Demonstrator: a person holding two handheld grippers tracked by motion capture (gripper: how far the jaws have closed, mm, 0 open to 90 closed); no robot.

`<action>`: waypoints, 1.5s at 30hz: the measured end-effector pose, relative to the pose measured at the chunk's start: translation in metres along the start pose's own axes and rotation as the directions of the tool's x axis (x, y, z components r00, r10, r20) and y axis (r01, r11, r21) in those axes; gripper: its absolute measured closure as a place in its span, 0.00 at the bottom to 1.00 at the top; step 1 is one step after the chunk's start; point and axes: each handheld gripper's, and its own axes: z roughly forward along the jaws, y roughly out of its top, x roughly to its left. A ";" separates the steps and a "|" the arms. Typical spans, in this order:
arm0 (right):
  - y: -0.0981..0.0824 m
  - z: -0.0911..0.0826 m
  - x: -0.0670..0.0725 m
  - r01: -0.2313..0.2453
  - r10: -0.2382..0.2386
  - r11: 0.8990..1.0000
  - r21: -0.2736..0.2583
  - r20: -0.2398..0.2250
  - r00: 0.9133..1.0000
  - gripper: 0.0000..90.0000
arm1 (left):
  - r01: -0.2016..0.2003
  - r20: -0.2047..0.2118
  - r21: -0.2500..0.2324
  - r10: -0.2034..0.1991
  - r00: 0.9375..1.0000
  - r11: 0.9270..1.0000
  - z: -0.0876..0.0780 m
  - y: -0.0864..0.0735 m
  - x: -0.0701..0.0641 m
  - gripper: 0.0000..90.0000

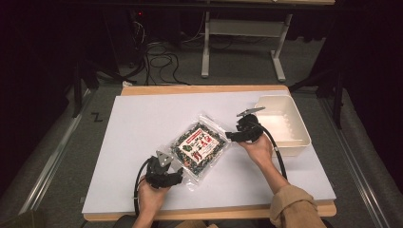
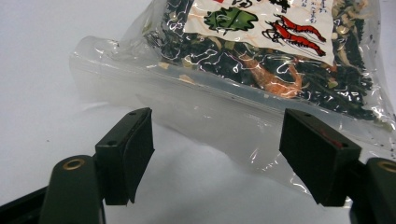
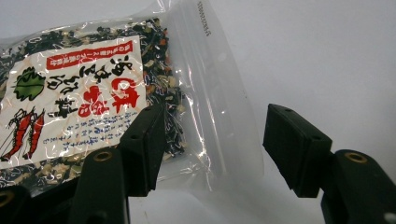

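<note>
high view: two grippers bracket a food packet, bin waiting at the right

high view shows the white table (image 1: 142, 142) as the biggest thing here, with a wooden edge at its near and far sides. on its far right stands a cream bin (image 1: 299, 142), empty as far as i can see; it sits close enough to the work that it reads as the likely place for the packet to go, though that is a judgement.

in the middle of the table lies the clear food packet (image 1: 199, 148), flat and turned on a diagonal, its printed label facing up. that slant puts one sealed end toward each hand, which seems to be why the two tools come at it from opposite corners.

the right gripper (image 1: 237, 135) sits at the packet's far right end. in the right gripper view its jaws stand apart, one over the filled part and one beyond the clear plastic border (image 3: 219, 116), so the border lies between them, not yet pinched.

the left gripper (image 1: 177, 176) sits at the packet's near left end. in the left gripper view its jaws are spread wide too, with the empty sealed strip (image 2: 201, 112) just ahead of them and nothing clamped. the thin flat strips look like the easiest places to grab.
</note>
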 end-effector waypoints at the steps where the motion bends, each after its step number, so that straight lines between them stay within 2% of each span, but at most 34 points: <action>1: 0.001 0.000 0.000 -0.003 0.003 1.000 0.003 0.002 1.000 0.44 | -0.001 0.000 -0.003 0.001 1.000 1.000 0.000 0.000 0.000 0.30; 5: 0.003 0.005 -0.001 -0.018 0.018 1.000 0.013 0.005 1.000 0.44 | 0.006 0.000 -0.002 -0.006 1.000 1.000 0.000 0.000 0.001 0.30; 8: 0.005 0.012 -0.003 -0.023 0.022 0.998 0.053 0.018 1.000 0.44 | 0.003 -0.002 -0.002 -0.003 1.000 1.000 0.000 0.000 0.001 0.30; 12: 0.007 0.019 -0.005 -0.059 0.058 0.996 0.072 0.017 0.998 0.45 | 0.003 0.001 0.000 -0.003 1.000 1.000 0.001 -0.001 0.001 0.30; 16: 0.006 0.029 -0.004 -0.073 0.072 0.992 0.099 0.013 0.997 0.45 | 0.005 0.002 0.005 -0.005 1.000 1.000 0.001 -0.001 0.001 0.30; 18: 0.006 0.033 -0.004 -0.109 0.110 0.989 0.104 -0.007 0.994 0.44 | 0.001 0.002 0.006 -0.001 1.000 1.000 0.001 -0.001 0.001 0.31; 22: 0.004 0.038 -0.004 -0.131 0.133 0.986 0.104 -0.015 0.991 0.47 | -0.001 0.004 0.005 0.001 1.000 1.000 0.002 -0.001 0.001 0.31; 23: 0.004 0.038 -0.005 -0.143 0.147 0.985 0.101 -0.030 0.989 0.48 | 0.000 0.004 0.006 0.000 1.000 1.000 0.002 -0.001 0.001 0.32; 25: 0.003 0.038 -0.006 -0.144 0.148 0.984 0.109 -0.035 0.988 0.49 | 0.001 0.002 0.006 -0.001 1.000 1.000 0.002 -0.001 0.001 0.31; 27: 0.002 0.039 -0.008 -0.154 0.159 0.979 0.137 -0.022 0.987 0.49 | 0.000 -0.001 0.006 0.000 1.000 1.000 0.002 -0.001 0.000 0.31; 29: -0.001 0.041 -0.010 -0.180 0.185 0.976 0.126 -0.035 0.982 0.49 | -0.001 -0.001 0.008 0.001 1.000 1.000 0.002 -0.001 0.000 0.31; 33: -0.004 0.040 -0.011 -0.208 0.217 0.971 0.117 -0.076 0.973 0.59 | 0.002 0.005 0.009 -0.002 1.000 1.000 0.003 -0.001 0.001 0.31; 37: -0.002 0.037 -0.007 -0.133 0.144 0.985 0.105 -0.100 0.984 0.65 | 0.004 0.006 0.011 -0.004 1.000 1.000 0.003 -0.001 0.001 0.31; 39: -0.002 0.034 -0.005 -0.120 0.131 0.988 0.097 -0.128 0.983 0.69 | 0.003 0.006 0.011 -0.003 1.000 1.000 0.003 -0.002 0.000 0.32; 40: -0.002 0.033 -0.003 -0.110 0.122 0.989 0.096 -0.128 0.984 0.70 | 0.004 0.007 0.010 -0.004 1.000 1.000 0.003 -0.002 0.000 0.33; 42: -0.003 0.033 0.001 -0.077 0.088 0.992 0.101 -0.100 0.991 0.72 | 0.007 0.008 0.009 -0.007 1.000 1.000 0.004 -0.002 0.001 0.34; 45: -0.004 0.033 0.000 -0.084 0.091 0.992 0.095 -0.081 0.992 0.80 | 0.011 0.009 0.012 -0.011 1.000 1.000 0.004 -0.002 0.001 0.34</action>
